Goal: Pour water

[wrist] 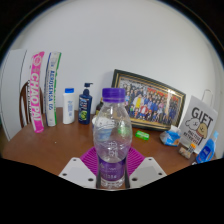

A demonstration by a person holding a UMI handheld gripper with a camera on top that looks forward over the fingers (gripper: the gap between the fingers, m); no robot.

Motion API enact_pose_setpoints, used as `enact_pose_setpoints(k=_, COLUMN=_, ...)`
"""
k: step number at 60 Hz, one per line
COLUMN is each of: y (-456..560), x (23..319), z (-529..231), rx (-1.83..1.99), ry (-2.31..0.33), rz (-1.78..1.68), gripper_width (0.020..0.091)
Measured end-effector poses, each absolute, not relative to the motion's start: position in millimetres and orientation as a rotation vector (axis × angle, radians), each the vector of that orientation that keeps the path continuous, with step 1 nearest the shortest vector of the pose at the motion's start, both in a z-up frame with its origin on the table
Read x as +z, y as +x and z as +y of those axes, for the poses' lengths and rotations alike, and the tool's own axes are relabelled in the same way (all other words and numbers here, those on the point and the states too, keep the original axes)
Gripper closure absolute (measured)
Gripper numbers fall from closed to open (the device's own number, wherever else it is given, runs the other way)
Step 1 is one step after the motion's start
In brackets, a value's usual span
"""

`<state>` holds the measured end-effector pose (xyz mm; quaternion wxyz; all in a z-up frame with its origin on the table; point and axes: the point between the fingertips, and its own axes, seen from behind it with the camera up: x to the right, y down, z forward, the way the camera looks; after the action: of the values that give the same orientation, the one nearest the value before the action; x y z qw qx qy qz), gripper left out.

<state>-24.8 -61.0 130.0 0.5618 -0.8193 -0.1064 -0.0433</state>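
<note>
Bottle [111, 137] between tool [111, 170] fingers; framed photo [147, 101] behind, books [44, 90] left.

Soft, even indoor light fills the room, moderately bright, with no hard shadows on the pale wall [150, 40] across the upper part of the frame. The clear bottle [111, 135] at lower centre catches small highlights on its plastic. The framed photograph [148, 100] at centre right shows a faint sheen on its glass. Fisheye distortion bows the desk [50, 150] edge and leans the books [45, 90] at the left inward. Fine print is too soft to read.
</note>
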Motion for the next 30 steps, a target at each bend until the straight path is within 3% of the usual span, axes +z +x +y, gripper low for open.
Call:
enact_pose_setpoints(k=18, y=61, x=193, z=41, rx=-0.583, ry=-1.833, rz=-0.518, gripper_width=0.0788)
enact_pose_setpoints(k=30, y=76, x=203, z=109, rx=-0.963, ry=-1.694, rz=-0.863, gripper_width=0.0782)
